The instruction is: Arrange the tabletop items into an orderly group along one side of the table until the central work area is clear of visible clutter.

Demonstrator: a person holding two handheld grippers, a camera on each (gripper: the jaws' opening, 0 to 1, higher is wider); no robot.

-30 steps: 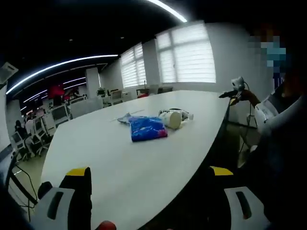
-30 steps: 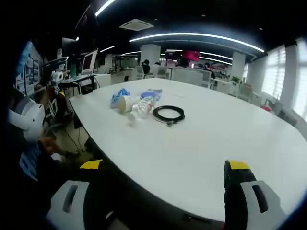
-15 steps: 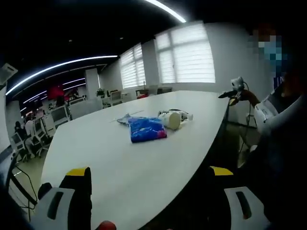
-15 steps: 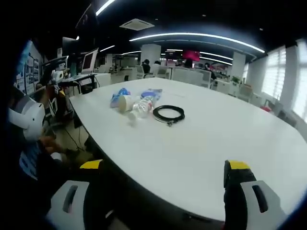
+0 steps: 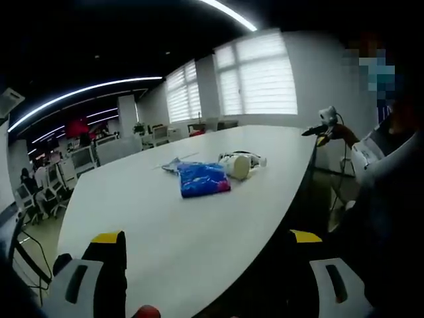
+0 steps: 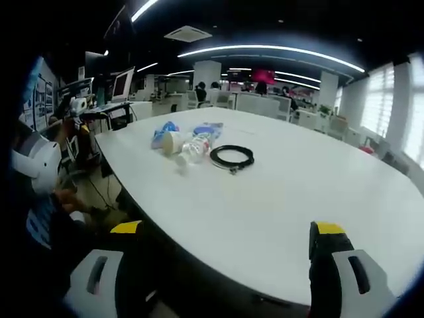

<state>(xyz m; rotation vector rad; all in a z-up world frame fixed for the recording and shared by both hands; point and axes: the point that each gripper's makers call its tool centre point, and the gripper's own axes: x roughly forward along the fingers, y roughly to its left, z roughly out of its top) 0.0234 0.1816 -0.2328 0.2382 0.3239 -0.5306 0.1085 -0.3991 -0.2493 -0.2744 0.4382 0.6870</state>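
On the long white table (image 5: 165, 218) lies a blue snack bag (image 5: 202, 177), with a paper cup (image 5: 238, 165) on its side just right of it and a clear bottle beside that. My left gripper (image 5: 207, 262) stands open at the table's near edge, far from them. In the right gripper view the same group lies at the far left: blue bag (image 6: 163, 132), cup (image 6: 173, 142), plastic bottle (image 6: 196, 148) and a coiled black cable (image 6: 232, 158). My right gripper (image 6: 225, 255) is open over the near table edge (image 6: 265, 225), nothing between its jaws.
A person's sleeve (image 5: 381, 179) is at the right of the left gripper view. Office desks, chairs and monitors (image 6: 265, 103) stand beyond the table. A desk with a screen (image 6: 112, 93) is at the left. Windows with blinds (image 5: 258, 76) line the far wall.
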